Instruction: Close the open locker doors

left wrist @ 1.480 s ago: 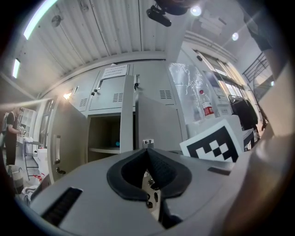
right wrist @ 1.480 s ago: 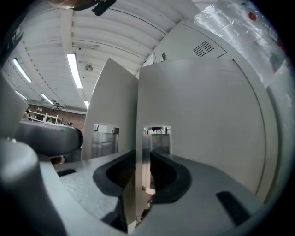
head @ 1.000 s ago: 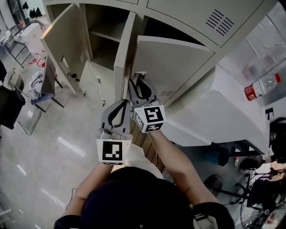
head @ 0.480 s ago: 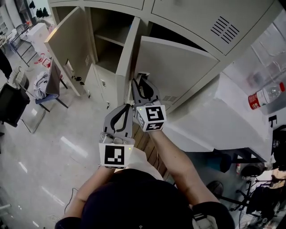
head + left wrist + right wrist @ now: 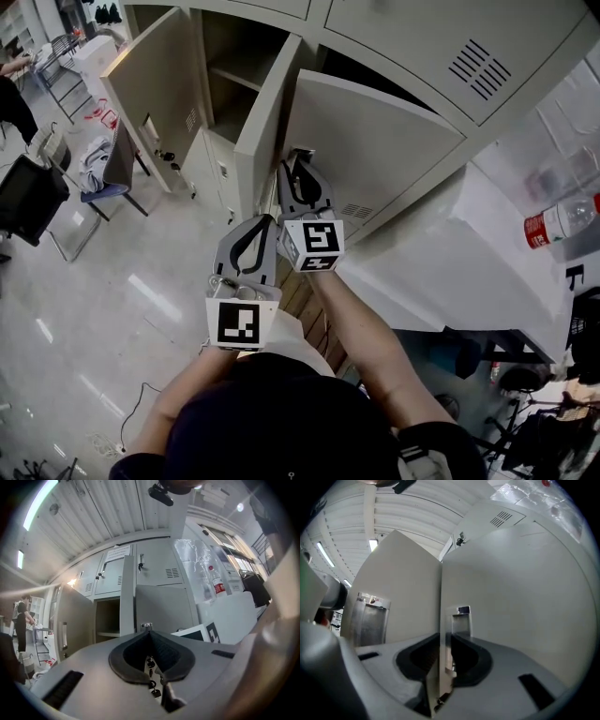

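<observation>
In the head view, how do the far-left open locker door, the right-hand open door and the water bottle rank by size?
1. Right-hand open door
2. Far-left open door, seen at an angle, so it may truly match
3. Water bottle, far smallest

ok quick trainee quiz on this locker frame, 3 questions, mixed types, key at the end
1. True or false: the left gripper holds something.
2. What lies between the right gripper's jaws? A a chair; B a locker door's edge; C nothing.
3. Fill in: a red-labelled ___ is at the head view's right edge.
Key: 1 false, shut on nothing. 2 B, jaws closing round it. 3 bottle.
</observation>
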Tool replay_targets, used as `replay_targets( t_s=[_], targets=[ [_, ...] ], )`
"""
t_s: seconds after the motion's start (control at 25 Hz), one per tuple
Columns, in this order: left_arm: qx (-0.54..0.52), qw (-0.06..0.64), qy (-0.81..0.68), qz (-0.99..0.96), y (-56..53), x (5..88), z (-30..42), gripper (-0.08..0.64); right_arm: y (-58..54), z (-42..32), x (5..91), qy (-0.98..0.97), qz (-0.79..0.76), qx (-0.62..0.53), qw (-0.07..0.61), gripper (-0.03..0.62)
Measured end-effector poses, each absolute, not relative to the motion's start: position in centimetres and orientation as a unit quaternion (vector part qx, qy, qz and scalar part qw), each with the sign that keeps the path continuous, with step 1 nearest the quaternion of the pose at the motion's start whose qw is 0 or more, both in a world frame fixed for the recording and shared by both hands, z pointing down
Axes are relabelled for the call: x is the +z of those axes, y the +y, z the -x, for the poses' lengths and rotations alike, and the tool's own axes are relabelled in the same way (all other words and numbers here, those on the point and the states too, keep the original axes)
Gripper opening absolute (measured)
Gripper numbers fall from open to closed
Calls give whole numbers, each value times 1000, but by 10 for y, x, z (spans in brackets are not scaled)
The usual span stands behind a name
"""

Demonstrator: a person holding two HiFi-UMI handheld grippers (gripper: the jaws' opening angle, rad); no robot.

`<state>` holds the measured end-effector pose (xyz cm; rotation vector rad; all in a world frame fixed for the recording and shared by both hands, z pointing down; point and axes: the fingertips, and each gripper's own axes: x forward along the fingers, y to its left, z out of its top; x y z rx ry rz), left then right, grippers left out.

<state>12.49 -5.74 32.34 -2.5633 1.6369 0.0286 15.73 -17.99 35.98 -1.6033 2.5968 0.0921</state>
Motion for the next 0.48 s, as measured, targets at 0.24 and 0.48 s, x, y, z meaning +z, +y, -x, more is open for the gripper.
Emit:
replay_targets(
  t_s=[0.24,0.48],
  targets=[
    [12,30,552,833,-61,326,-135,2,-180,-155,357,862,504,23,49,75],
    [19,37,570,821,-64,320,-138,2,-183,-155,357,866,496,18,52,75]
  ],
)
